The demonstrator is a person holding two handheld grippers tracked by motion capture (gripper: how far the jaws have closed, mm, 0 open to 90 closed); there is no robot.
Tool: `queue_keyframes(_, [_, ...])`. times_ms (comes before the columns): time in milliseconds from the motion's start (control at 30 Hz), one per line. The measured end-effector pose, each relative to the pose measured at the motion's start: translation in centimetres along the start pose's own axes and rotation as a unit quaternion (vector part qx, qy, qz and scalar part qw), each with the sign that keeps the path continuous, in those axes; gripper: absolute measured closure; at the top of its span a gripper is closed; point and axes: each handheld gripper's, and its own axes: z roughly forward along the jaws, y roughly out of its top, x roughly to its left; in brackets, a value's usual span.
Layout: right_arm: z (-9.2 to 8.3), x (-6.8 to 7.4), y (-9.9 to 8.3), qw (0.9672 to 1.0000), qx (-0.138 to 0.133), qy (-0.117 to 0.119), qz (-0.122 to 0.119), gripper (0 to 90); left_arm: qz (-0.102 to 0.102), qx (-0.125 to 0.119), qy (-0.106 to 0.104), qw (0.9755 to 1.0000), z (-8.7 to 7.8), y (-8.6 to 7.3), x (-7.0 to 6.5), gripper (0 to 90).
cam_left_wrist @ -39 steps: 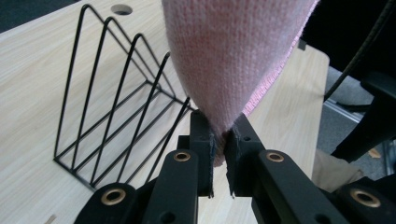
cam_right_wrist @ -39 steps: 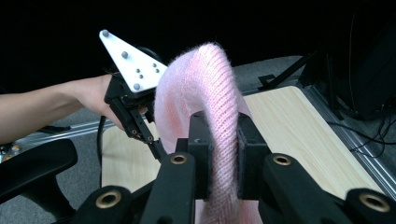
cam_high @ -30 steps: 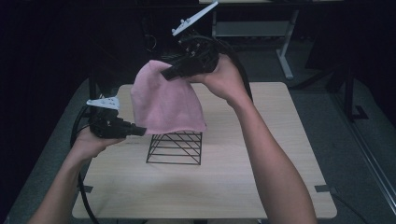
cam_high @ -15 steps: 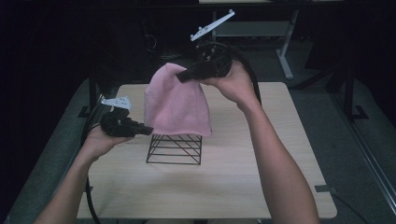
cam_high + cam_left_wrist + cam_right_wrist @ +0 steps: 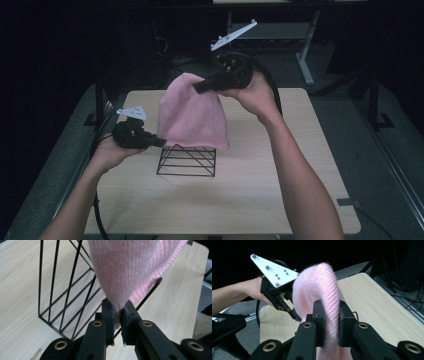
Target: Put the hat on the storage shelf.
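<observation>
Wire rack (image 5: 186,160) stands mid-table (image 5: 250,200). Knit cloth (image 5: 192,117) hangs above it, lower edge at rack top. Left gripper (image 5: 161,143) at cloth's lower left corner; right gripper (image 5: 197,90) at its top, farther back.

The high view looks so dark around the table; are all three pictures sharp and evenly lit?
High view: the table is lit, the surroundings nearly black, and the picture is soft. Left gripper view: bright and sharp on the pink knit and wire rack; the jaw bases at the bottom blur slightly. Right gripper view: knit crisp, background dark, white plate bright.
</observation>
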Motion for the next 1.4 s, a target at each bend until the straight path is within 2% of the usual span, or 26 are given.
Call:
queue_keyframes(100, [0.2,0.3,0.1,1.0000,-0.001,0.006,-0.005,78.7,0.002,-0.001,0.005,1.0000,-0.2,-0.2,-0.1,82.6])
queue_keyframes(267, [0.8,0.9,0.1,0.9998,0.003,0.021,-0.004,78.2,-0.006,-0.003,0.007,0.9999,-0.3,-1.1,0.2,82.6])
queue_keyframes(300, [0.9,0.9,0.1,0.9997,0.002,0.022,-0.012,78.2,-0.009,-0.004,0.006,0.9999,-0.3,-1.3,0.3,82.6])
queue_keyframes(667, [2.3,1.3,-0.5,0.9987,0.014,0.046,-0.014,77.9,-0.019,0.000,0.007,0.9998,0.0,-2.8,0.7,82.6])
queue_keyframes(1200, [3.4,1.4,-2.1,0.9973,0.030,0.067,-0.005,77.1,-0.014,0.020,0.016,0.9996,1.1,-3.9,0.8,82.6])
queue_keyframes(1300, [3.6,1.4,-2.4,0.9971,0.033,0.068,-0.007,76.9,-0.008,0.028,0.028,0.9992,1.3,-4.0,0.7,82.6])
queue_keyframes(1400, [3.8,1.4,-2.6,0.9970,0.033,0.070,-0.009,76.9,-0.010,0.025,0.028,0.9992,1.5,-4.3,0.6,82.6])
